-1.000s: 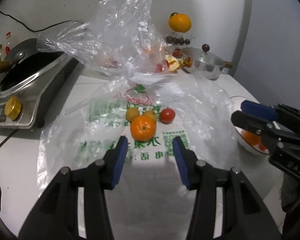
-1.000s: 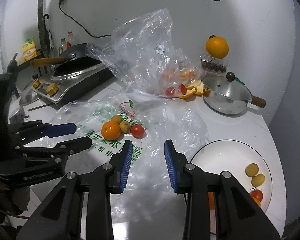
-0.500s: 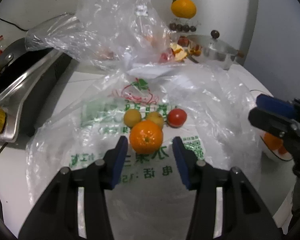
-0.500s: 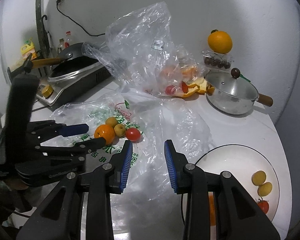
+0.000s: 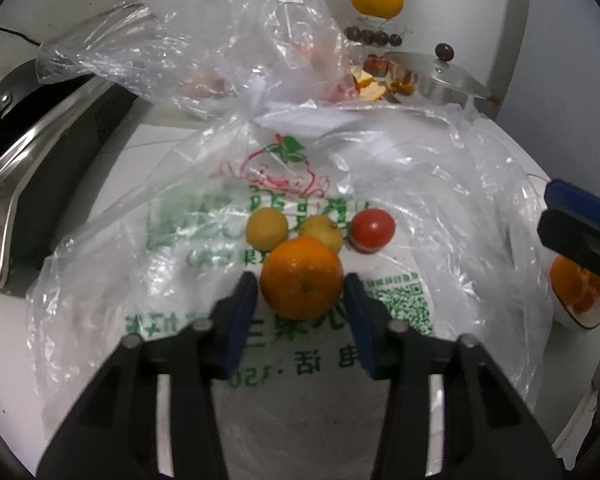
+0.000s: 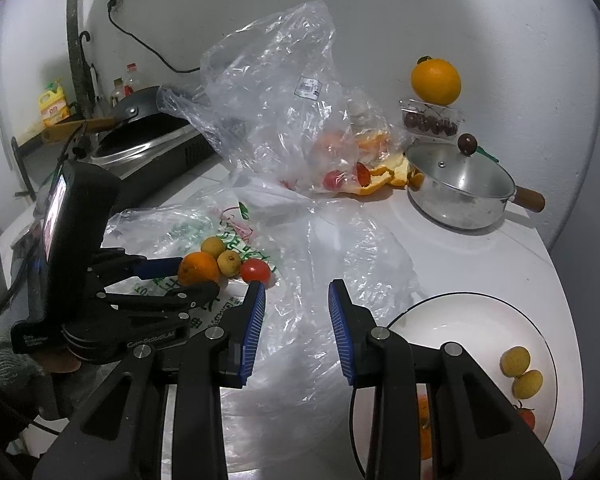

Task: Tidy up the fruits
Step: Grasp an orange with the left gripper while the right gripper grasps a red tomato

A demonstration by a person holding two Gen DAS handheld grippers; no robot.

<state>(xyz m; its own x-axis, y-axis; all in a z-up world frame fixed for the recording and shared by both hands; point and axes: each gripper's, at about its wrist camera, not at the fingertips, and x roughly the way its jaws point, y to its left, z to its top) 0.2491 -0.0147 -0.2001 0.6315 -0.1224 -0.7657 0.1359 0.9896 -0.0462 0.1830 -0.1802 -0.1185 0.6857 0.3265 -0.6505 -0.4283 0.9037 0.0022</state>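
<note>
An orange (image 5: 302, 276) lies on a flat printed plastic bag (image 5: 204, 216), with two small yellow fruits (image 5: 267, 228) and a red tomato (image 5: 373, 229) just behind it. My left gripper (image 5: 300, 294) is open, its blue pads on either side of the orange; it also shows in the right wrist view (image 6: 188, 278). My right gripper (image 6: 297, 306) is open and empty above the plastic, left of a white plate (image 6: 452, 312) holding yellow fruits (image 6: 514, 362), a tomato and an orange.
A crumpled clear bag (image 6: 284, 112) with fruit and peel stands behind. A lidded steel pot (image 6: 460, 188), a box of dark fruit with an orange (image 6: 435, 82) on top, and a cooker with a pan (image 6: 140, 136) ring the table.
My left gripper has moved forward, so the orange now sits between its pads. The right gripper has shifted slightly forward and stays open.
</note>
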